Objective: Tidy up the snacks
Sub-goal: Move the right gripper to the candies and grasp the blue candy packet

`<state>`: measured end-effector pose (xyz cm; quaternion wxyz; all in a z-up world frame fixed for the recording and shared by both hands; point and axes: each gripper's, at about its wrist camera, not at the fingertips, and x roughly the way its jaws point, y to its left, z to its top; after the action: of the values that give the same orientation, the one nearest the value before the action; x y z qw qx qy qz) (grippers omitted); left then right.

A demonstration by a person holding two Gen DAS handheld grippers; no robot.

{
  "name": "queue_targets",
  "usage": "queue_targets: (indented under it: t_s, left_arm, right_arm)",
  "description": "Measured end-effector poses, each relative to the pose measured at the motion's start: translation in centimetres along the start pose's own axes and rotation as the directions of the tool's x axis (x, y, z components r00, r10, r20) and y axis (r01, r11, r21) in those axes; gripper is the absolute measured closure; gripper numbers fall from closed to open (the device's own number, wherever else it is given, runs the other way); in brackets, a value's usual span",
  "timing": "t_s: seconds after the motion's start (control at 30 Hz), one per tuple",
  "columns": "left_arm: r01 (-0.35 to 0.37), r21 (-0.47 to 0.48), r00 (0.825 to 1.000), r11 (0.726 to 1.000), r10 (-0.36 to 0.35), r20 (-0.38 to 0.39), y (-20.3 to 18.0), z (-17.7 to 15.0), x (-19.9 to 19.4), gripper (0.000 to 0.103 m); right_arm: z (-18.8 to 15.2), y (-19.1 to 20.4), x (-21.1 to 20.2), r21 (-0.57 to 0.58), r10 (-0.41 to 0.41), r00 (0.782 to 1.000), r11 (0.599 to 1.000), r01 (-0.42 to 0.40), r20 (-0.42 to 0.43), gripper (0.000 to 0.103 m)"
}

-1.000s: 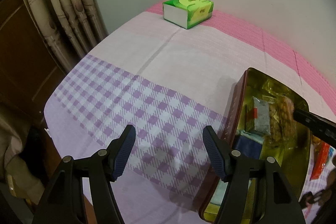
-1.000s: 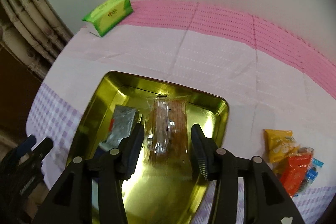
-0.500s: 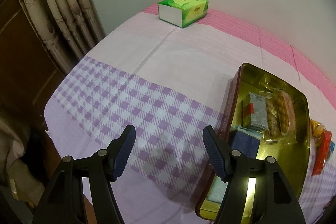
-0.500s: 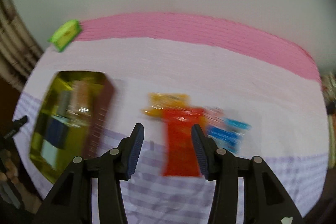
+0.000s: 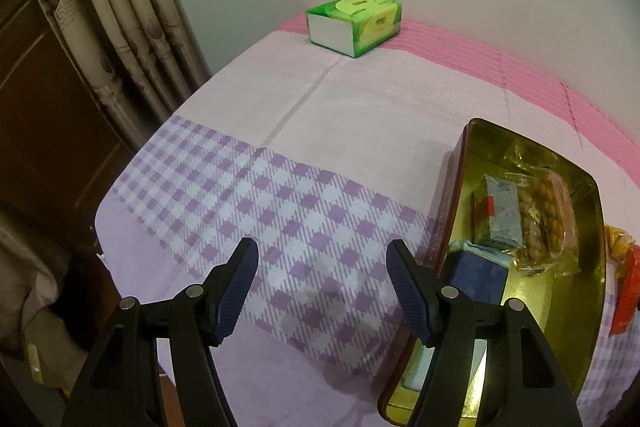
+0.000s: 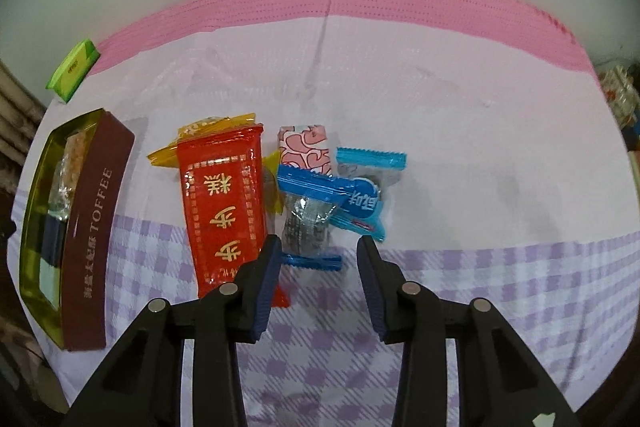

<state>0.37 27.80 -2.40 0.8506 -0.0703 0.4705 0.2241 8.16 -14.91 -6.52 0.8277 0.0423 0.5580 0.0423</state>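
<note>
In the left wrist view, our left gripper (image 5: pixel 322 287) hovers over the lilac checked tablecloth (image 5: pixel 280 211) with its fingers spread apart and nothing between them. Just to its right stands the rectangular gold-lined tin box with dark red walls (image 5: pixel 448 203); its long axis runs from near us toward the wall, and several wrapped snacks lie inside. A green tissue box (image 5: pixel 354 23) sits far away near the table's back edge, and the cloth between is free.

In the right wrist view, our right gripper (image 6: pixel 318 277) points down at the loose snack pile, and its jaws are closing with no packet between them so far. The long red packet with gold characters (image 6: pixel 222 203) lies lengthwise toward the wall, and its near end is beside the left finger. The clear sachet with blue crimped ends (image 6: pixel 306 217) lies just ahead of the fingers, also lengthwise. To the right of the pile the cloth is open up to the table edge.
</note>
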Motion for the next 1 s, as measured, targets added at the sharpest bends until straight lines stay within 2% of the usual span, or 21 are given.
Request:
queue_targets:
  t_s: [0.1,0.2,0.37,0.57,0.8,1.0]
  left_arm:
    - [-0.003,-0.002,1.000,1.000,0.003,0.000,0.0,0.0,0.0,0.036]
    - [-0.014,0.006,1.000,1.000,0.014,-0.004,-0.2,0.0,0.2,0.036]
    - [-0.011,0.039,1.000,0.999,0.011,0.010,-1.0,-0.2,-0.1,0.036]
    - [0.020,0.079,0.999,0.997,-0.023,0.043,-2.8,-0.6,-1.5,0.036]
    - [0.097,0.158,0.987,0.983,-0.116,0.113,-6.4,-0.8,-4.9,0.034]
    - [0.187,0.267,0.970,0.945,-0.221,0.104,-11.6,-1.6,-7.0,0.033]
  right_arm:
    - [0.2,0.0,0.9,0.015,0.012,1.000,1.000,-0.012,0.005,0.068]
    - [0.4,0.4,1.8,0.004,0.018,1.000,1.000,-0.018,0.005,0.076]
    - [0.3,0.9,1.9,-0.016,0.015,0.999,1.000,-0.015,0.032,0.078]
    - [-0.8,2.4,1.5,-0.075,0.035,0.999,0.997,-0.033,0.018,0.079]
    - [-2.3,2.9,0.8,-0.110,0.050,0.999,0.993,-0.048,0.007,0.079]
    - [-2.7,0.9,0.5,-0.092,0.004,0.999,0.996,0.000,0.038,0.080]
